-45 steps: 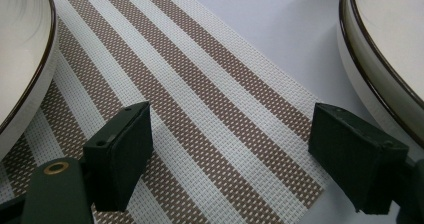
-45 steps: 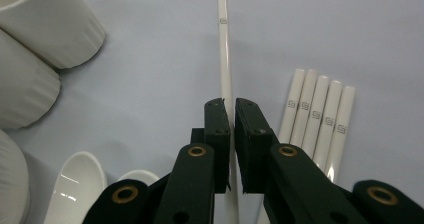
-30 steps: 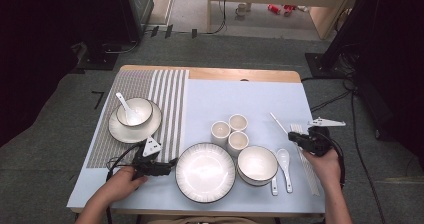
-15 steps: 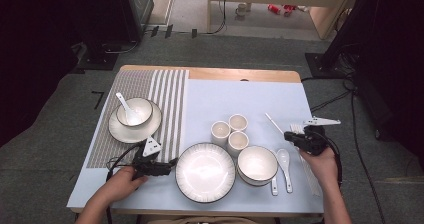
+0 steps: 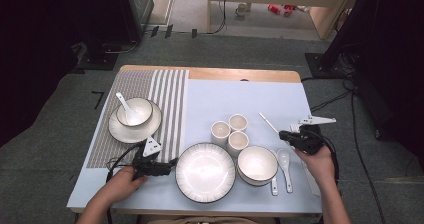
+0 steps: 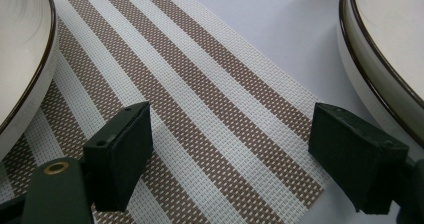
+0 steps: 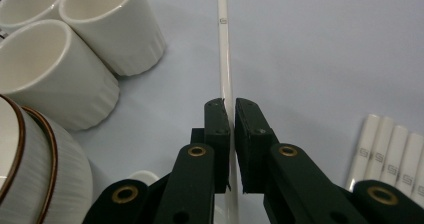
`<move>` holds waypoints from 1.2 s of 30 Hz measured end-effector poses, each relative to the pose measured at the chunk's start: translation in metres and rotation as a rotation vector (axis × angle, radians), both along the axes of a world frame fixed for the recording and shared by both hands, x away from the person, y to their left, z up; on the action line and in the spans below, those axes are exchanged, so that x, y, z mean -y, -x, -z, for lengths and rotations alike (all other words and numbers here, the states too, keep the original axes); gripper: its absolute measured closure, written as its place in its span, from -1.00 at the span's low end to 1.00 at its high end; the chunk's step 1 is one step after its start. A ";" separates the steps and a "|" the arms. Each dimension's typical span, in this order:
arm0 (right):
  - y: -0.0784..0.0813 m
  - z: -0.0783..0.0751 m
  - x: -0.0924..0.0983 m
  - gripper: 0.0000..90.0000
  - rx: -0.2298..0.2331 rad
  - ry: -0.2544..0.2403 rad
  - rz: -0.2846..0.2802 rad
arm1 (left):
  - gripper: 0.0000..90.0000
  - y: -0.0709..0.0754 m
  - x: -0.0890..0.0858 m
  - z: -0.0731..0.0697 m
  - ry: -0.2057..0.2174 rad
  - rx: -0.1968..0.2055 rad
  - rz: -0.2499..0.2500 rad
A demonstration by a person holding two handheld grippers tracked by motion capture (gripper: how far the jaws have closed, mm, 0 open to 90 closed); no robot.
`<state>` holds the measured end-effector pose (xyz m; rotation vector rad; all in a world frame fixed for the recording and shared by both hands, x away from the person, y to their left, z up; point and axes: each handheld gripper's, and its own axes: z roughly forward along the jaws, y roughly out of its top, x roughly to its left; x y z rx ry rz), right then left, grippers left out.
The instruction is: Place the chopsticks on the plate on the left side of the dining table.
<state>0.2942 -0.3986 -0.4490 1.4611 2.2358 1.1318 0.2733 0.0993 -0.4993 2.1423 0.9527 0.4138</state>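
Observation:
My right gripper [image 5: 286, 136] [image 7: 232, 109] is shut on a thin white chopstick [image 5: 267, 122] [image 7: 223, 44], whose far end points away past the cups. The chopstick hangs just above the pale blue cloth [image 5: 240, 96]. At the lower left my left gripper [image 5: 170, 164] [image 6: 230, 149] rests low and open over the corner of the striped placemat [image 5: 170, 99] [image 6: 200, 84]. Nothing lies between its pads. It sits between the saucer rim [image 6: 20, 49] and the large plate [image 5: 205, 171] [image 6: 385, 44].
Three white cups [image 5: 230, 131] [image 7: 45, 69] stand mid-table, with stacked bowls [image 5: 257, 165] [image 7: 30, 164] and two spoons [image 5: 285, 166] before them. A bowl with a spoon [image 5: 134, 113] sits on a saucer on the placemat. Several more chopsticks [image 7: 395, 151] lie at the right.
My right gripper has shifted slightly to the left with the chopstick in it. The left gripper has stayed put.

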 end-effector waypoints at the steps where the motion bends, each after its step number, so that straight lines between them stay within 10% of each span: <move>1: -0.001 -0.001 -0.001 0.89 0.003 0.000 -0.007 | -0.60 0.000 0.000 0.000 0.000 0.000 0.000; 36: -0.014 -0.040 -0.024 0.89 0.057 -0.037 -0.208 | -0.60 0.002 0.001 0.000 -0.007 0.004 -0.012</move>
